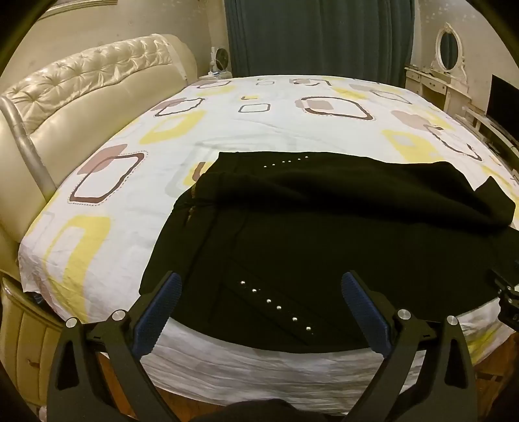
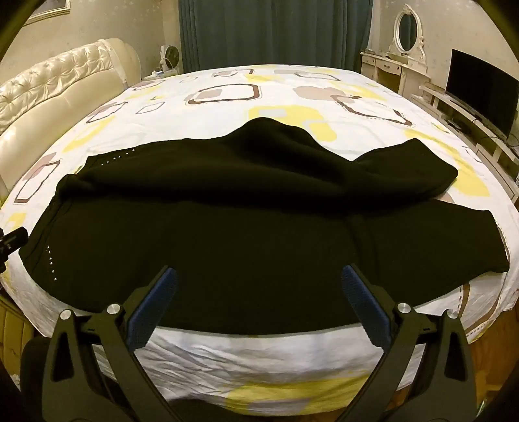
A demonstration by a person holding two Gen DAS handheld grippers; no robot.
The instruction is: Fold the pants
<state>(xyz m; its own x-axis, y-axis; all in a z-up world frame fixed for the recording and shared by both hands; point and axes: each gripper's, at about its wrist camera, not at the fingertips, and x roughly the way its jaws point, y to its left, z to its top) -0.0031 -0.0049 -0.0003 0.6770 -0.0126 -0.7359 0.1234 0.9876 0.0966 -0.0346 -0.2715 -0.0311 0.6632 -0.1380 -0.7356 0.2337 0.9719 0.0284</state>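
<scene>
- The black fabric pants with rows of small silver studs (image 1: 324,227) (image 2: 246,233) lie spread across the near half of the bed with the white sheet printed in yellow and brown rounded squares (image 1: 259,130) (image 2: 259,357). Their near edge runs along the bed's near edge, with one stud row near the left gripper.
- A loose layer of the pants is bunched over the far side of the garment, rising in a hump toward the middle of the bed.
- The left gripper with black arms and blue ribbed pads (image 1: 259,289) hovers at the near edge of the bed, fingers spread wide and empty.
- The right gripper of the same build (image 2: 256,282) hangs beside it over the pants' near edge, likewise wide apart, gripping nothing.
- The cream tufted leather headboard (image 1: 81,91) (image 2: 48,87) stands along the bed's left side.
- Beyond the bed hangs a dark teal curtain (image 1: 318,35) (image 2: 275,32), with a small white fan (image 1: 220,60) (image 2: 169,55) at its left.
- Right of the bed stands a cream dressing table with an oval mirror (image 1: 449,52) (image 2: 407,29), then a black flat screen on a low stand (image 2: 480,91) (image 1: 502,97).
- Wooden floor (image 2: 499,328) shows below the bed's near side.
</scene>
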